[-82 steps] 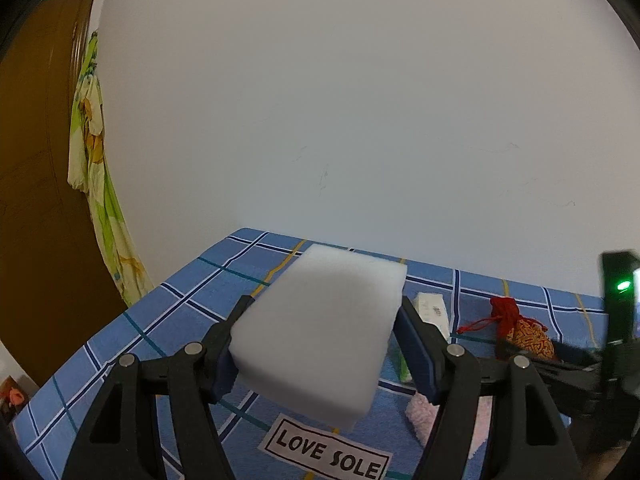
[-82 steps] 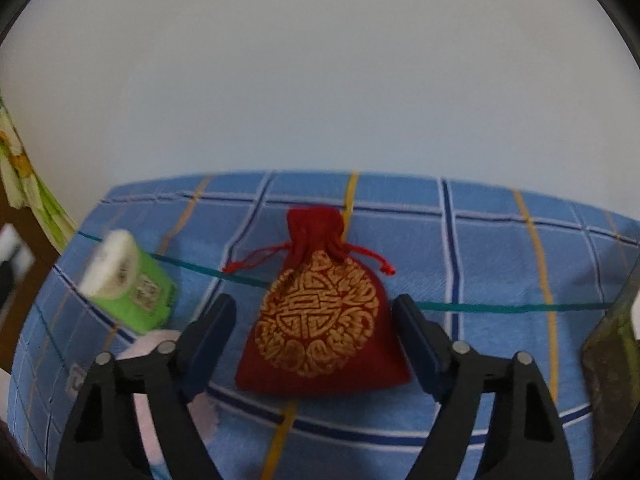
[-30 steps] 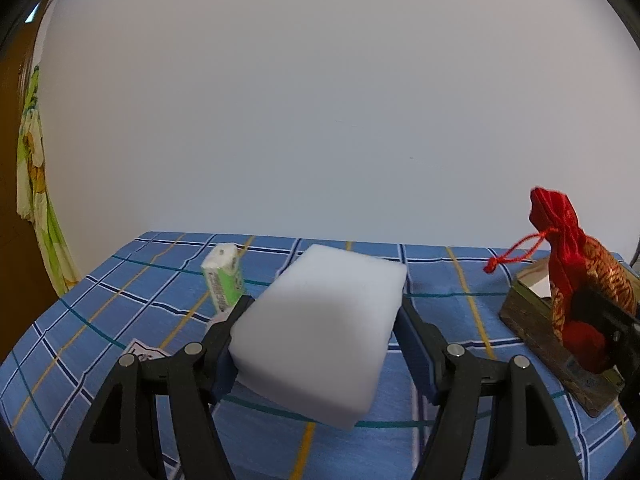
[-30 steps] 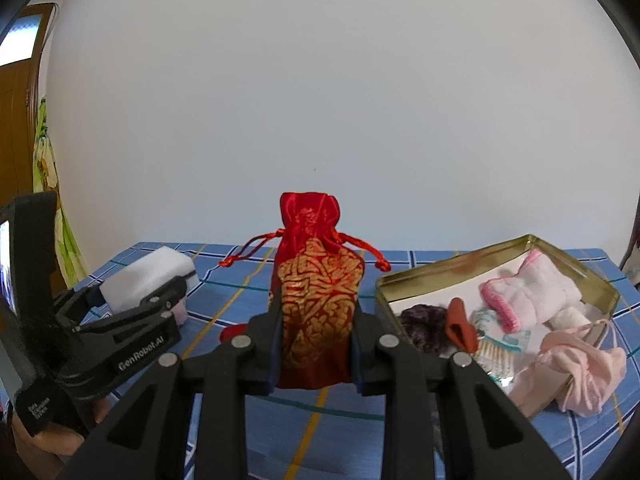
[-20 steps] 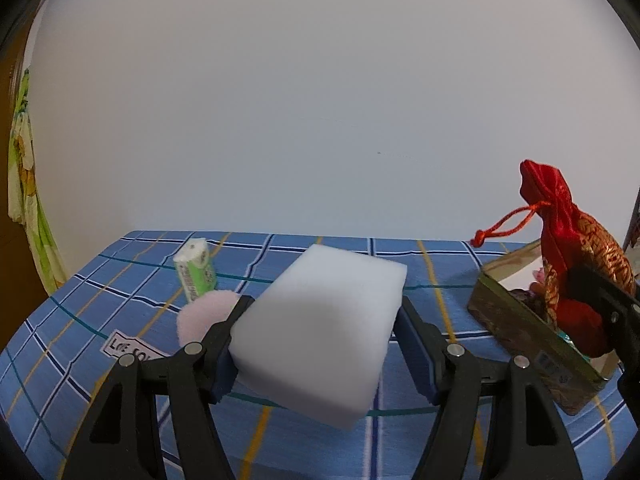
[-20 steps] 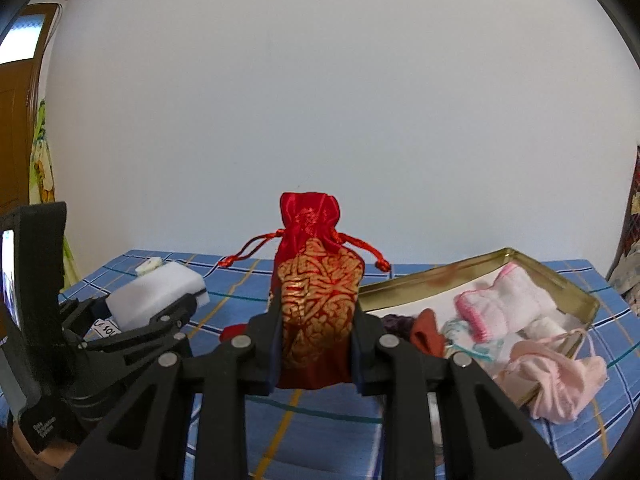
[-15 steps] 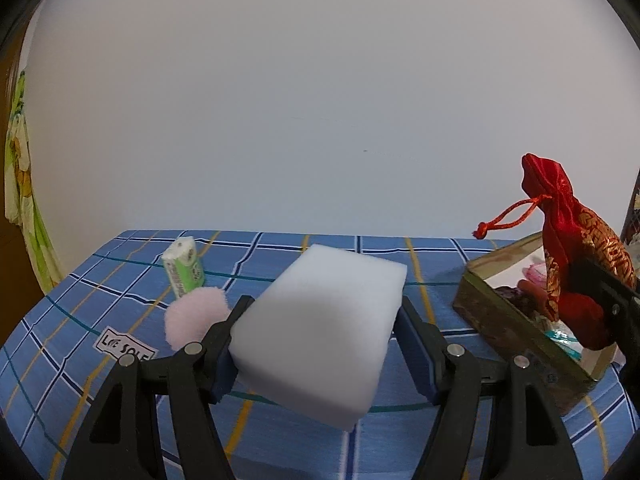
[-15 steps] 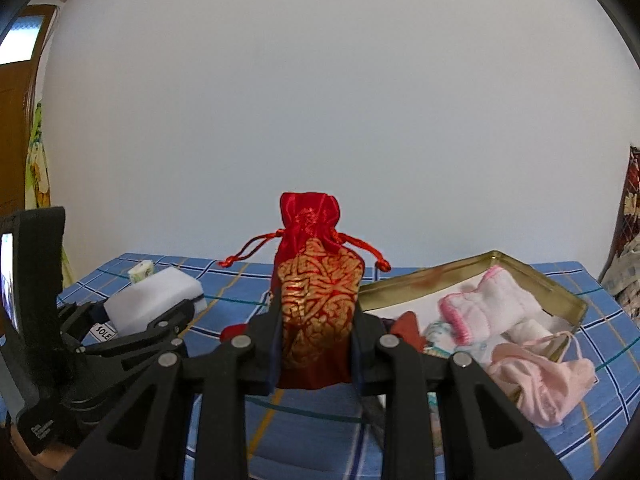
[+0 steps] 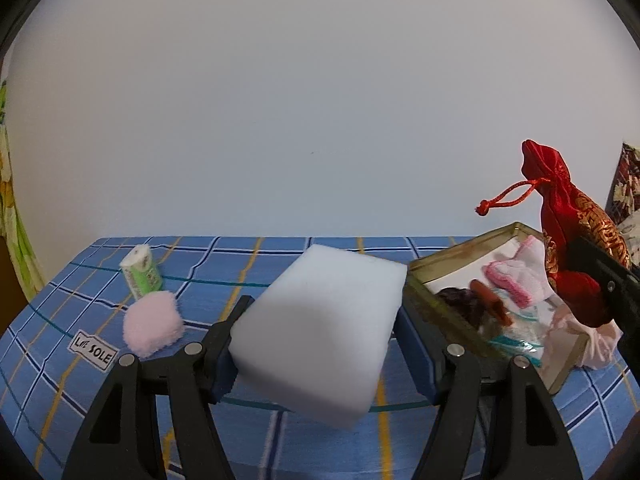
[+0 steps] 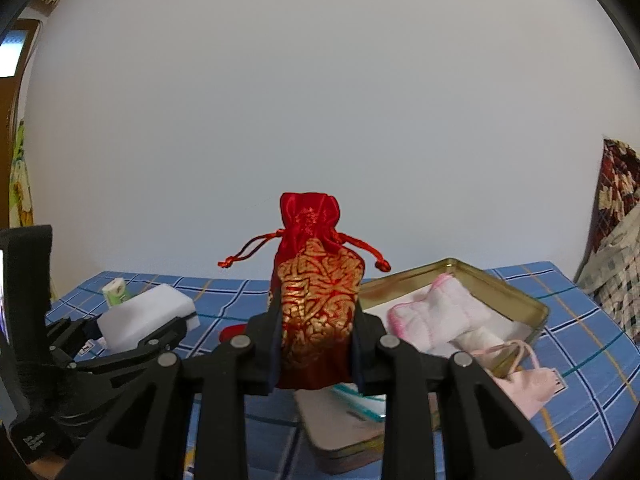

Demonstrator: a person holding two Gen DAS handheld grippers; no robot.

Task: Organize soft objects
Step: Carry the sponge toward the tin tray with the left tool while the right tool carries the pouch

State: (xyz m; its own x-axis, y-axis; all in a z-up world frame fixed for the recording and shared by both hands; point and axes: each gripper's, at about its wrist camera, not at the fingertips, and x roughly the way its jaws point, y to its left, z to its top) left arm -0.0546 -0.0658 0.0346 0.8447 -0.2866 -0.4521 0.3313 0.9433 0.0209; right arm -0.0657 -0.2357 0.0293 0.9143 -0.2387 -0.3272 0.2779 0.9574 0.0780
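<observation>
The left gripper [image 9: 320, 338] is clamping a white foam block [image 9: 320, 332] above the checked cloth, beside the gold tin [image 9: 444, 320]. The right gripper [image 10: 316, 346] is pinching a red drawstring pouch [image 10: 318, 300] over that tin. Both are being carried in; next, I judge, lowering and releasing inside.

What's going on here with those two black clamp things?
A person is tidying soft things into a metal tin on a blue checked tablecloth. The left gripper is clamped on a white sponge block; the right gripper pinches a red drawstring pouch near the tin. A pink puff and green packet lie outside it.
</observation>
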